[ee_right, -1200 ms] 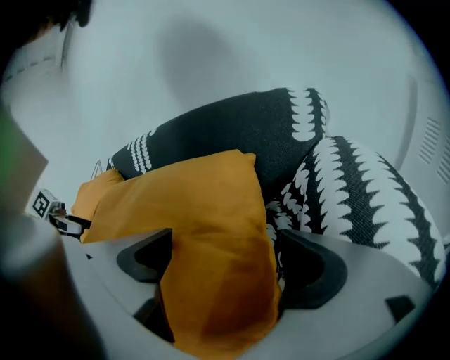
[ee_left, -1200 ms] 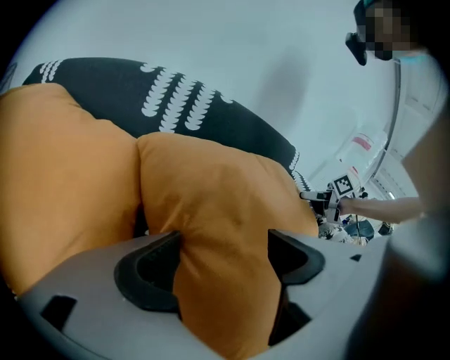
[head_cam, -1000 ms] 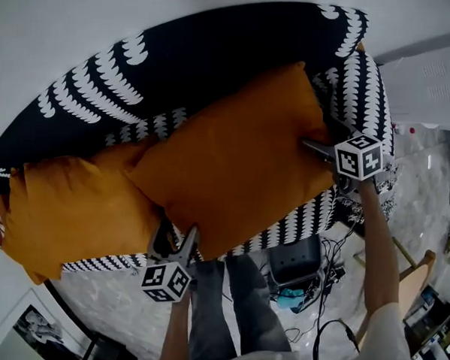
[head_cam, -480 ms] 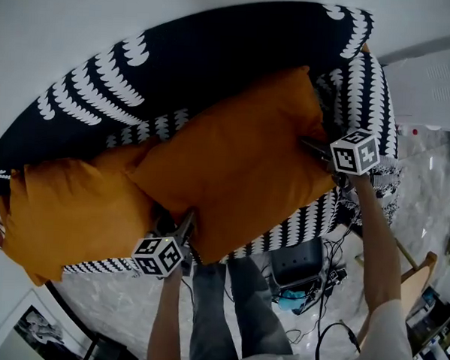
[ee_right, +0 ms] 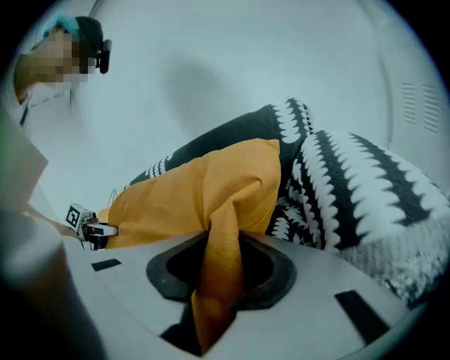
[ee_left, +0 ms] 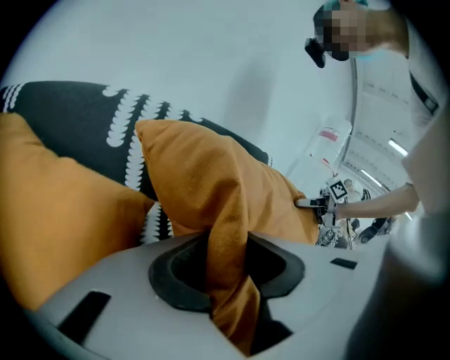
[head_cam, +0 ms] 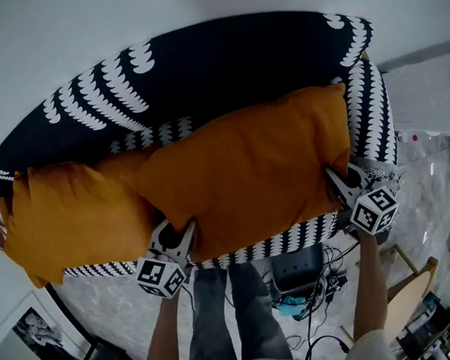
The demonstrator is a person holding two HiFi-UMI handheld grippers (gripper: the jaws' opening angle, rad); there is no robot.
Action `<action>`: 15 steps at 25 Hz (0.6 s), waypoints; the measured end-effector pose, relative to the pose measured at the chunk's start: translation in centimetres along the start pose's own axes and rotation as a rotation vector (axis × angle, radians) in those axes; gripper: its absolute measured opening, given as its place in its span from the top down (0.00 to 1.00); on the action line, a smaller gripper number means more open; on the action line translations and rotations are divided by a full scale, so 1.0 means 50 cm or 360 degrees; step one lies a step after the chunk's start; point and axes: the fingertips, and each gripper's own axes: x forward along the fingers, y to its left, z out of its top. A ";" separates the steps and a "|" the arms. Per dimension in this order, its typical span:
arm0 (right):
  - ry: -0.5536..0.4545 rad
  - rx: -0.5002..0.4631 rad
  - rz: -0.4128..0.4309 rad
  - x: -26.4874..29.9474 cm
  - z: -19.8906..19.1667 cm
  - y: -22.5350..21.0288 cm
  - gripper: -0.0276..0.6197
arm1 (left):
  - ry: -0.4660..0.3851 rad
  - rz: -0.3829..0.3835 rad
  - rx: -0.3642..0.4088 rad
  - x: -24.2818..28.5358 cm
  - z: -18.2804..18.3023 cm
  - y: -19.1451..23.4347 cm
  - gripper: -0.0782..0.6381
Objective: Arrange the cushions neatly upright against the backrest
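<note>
My left tool (head_cam: 175,237) and right tool (head_cam: 344,183) have just been closing. Each pinches a fold of the large orange cushion (head_cam: 248,173) at opposite ends. It lies against the sofa backrest (head_cam: 216,70), overlapping a second cushion (head_cam: 65,216).

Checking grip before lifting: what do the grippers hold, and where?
The right orange cushion: left gripper and right gripper, jaws just closing, pinch its two near corners.

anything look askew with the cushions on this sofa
Yes. The larger orange cushion lies slanted across the sofa, one end overlapping the second cushion, not upright against the backrest. The left hand-held gripper and right hand-held gripper have just been closing on its lower corners, bunching fabric between their jaws.
</note>
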 end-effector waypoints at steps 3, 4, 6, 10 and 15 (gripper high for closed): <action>-0.0104 0.0120 -0.0093 -0.057 -0.023 -0.011 0.78 | -0.0011 -0.0092 0.0123 0.019 0.051 -0.017 0.68; -0.0133 0.0145 -0.0115 -0.065 -0.025 -0.012 0.78 | -0.0013 -0.0110 0.0156 0.022 0.064 -0.020 0.67; -0.0187 0.0162 -0.0131 -0.072 -0.018 -0.001 0.78 | -0.0035 -0.0113 0.0202 0.016 0.085 -0.018 0.67; -0.0295 0.0056 -0.0118 -0.057 0.053 0.067 0.77 | -0.0158 -0.0082 0.0199 -0.041 0.136 0.014 0.67; -0.0446 -0.0098 -0.0139 -0.008 0.192 0.050 0.76 | -0.0305 -0.0084 0.0243 -0.001 0.231 0.054 0.67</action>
